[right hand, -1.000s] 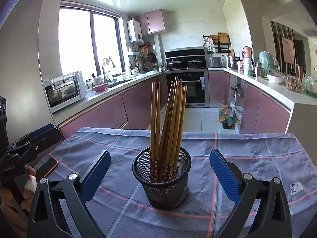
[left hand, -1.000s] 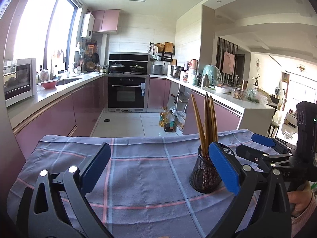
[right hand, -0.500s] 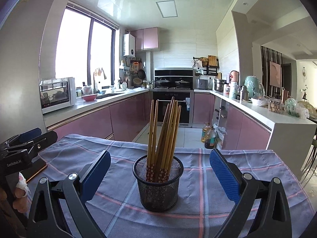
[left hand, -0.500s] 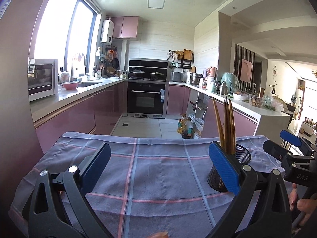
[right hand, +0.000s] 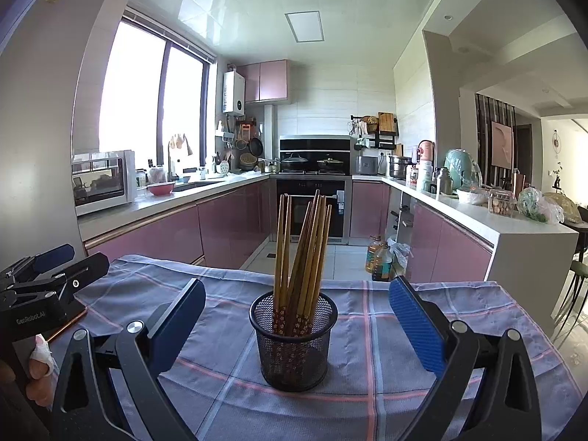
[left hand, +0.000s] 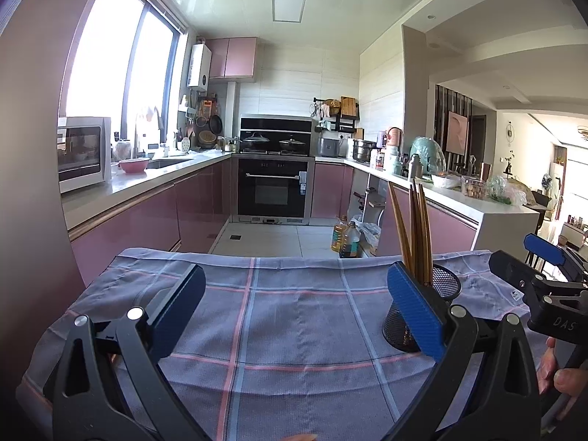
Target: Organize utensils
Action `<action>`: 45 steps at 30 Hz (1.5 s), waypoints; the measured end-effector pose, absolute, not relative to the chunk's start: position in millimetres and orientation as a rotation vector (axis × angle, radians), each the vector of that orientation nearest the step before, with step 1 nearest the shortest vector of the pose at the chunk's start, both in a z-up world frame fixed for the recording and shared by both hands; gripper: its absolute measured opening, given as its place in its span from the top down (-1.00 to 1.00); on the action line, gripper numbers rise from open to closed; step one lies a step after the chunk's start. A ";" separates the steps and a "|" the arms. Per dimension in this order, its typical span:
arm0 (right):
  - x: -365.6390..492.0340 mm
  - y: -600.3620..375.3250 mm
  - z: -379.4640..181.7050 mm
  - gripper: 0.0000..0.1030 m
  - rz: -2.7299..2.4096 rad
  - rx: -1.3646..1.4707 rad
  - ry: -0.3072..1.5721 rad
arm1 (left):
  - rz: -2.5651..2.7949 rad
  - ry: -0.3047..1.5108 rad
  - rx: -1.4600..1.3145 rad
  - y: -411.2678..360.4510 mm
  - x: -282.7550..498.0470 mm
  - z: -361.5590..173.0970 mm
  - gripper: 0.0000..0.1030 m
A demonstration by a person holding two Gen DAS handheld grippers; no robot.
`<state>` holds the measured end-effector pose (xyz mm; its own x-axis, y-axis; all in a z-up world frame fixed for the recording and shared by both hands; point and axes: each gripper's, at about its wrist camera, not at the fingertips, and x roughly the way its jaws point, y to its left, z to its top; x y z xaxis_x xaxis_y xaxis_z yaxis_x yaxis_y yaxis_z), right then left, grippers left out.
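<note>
A black mesh cup stands upright on the blue checked cloth, holding several wooden chopsticks. My right gripper is open and empty, jaws spread wide on either side of the cup, a little nearer than it. In the left wrist view the cup and its chopsticks sit at the right, partly behind the right blue pad. My left gripper is open and empty over bare cloth. Each gripper shows at the edge of the other's view: right, left.
A phone lies on the cloth at the left, under the left gripper. The table's far edge drops to the kitchen floor, where oil bottles stand. Pink cabinets and counters line both sides; an oven is at the back.
Both grippers have drawn back and tilted up; the cup looks smaller and lower in the right view. The left view has swung so the cup sits further right. Jaws stayed open.
</note>
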<state>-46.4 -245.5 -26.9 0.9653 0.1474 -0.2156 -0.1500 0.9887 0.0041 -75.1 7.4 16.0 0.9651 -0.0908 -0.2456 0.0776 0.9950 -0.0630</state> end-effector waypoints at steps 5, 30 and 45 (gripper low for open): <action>-49.3 -245.0 -26.7 -0.89 0.151 -0.008 0.210 | -0.096 0.253 -0.060 6.4 -78.2 18.3 -0.89; -54.4 -240.9 -23.9 -0.89 0.151 -0.004 0.204 | -0.103 0.240 -0.051 3.9 -81.6 21.8 -0.89; -53.0 -241.1 -23.3 -0.89 0.153 -0.002 0.205 | -0.105 0.239 -0.047 3.1 -82.2 22.0 -0.89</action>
